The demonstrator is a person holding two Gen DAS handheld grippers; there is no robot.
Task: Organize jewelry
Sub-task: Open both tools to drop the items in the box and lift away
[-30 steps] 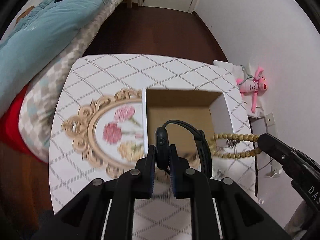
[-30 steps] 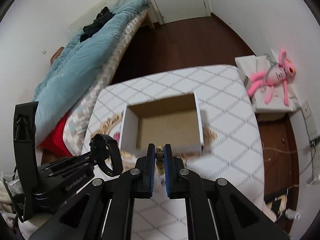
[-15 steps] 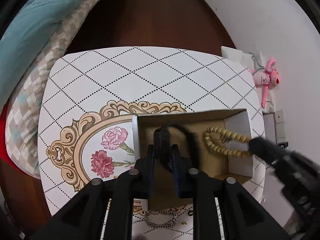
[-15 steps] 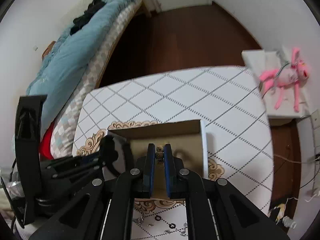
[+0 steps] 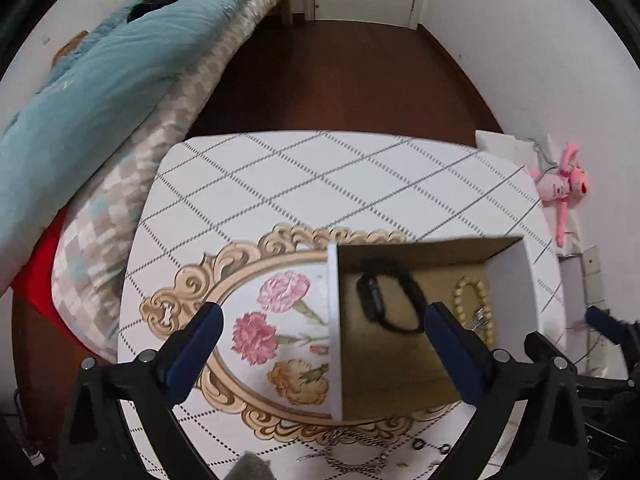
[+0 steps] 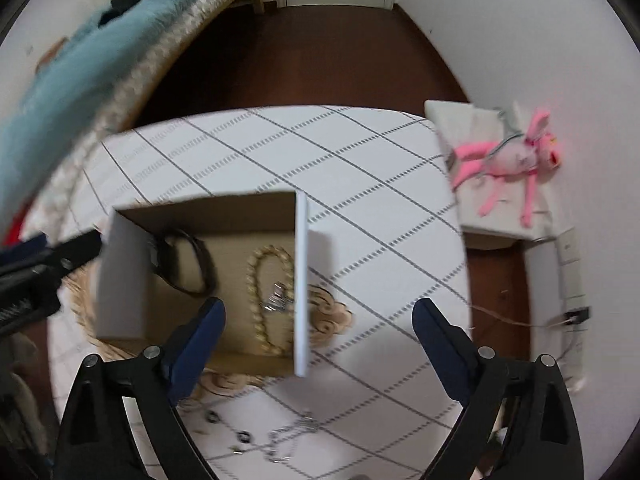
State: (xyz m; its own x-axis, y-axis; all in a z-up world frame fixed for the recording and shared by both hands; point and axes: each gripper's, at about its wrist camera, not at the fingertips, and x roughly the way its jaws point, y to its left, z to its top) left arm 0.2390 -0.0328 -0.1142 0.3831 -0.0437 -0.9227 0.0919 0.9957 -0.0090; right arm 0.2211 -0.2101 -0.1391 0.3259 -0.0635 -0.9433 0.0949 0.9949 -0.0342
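Observation:
An open cardboard box (image 5: 334, 332) with white outer walls (image 6: 301, 288) stands on the table. Inside lie a black watch (image 5: 384, 300) (image 6: 182, 262) on the left and a beige bead necklace (image 5: 474, 304) (image 6: 266, 292) with a small silver piece on the right. My left gripper (image 5: 324, 328) is open and empty, above the box's left wall. My right gripper (image 6: 320, 320) is open and empty, above the box's right wall. A silver chain (image 5: 352, 456) (image 6: 292, 438) and small dark rings (image 6: 226, 426) lie on the table in front of the box.
The table (image 5: 320, 176) has a white diamond-pattern cloth with a gold-framed flower print (image 5: 272, 320). A bed with a teal duvet (image 5: 88, 80) stands at the left. A pink plush toy (image 6: 508, 160) lies on a white stand at the right. Dark wood floor lies beyond.
Both grippers have opened. The watch has left my left gripper and the bead necklace my right; both now lie in the box. Both grippers have pulled back.

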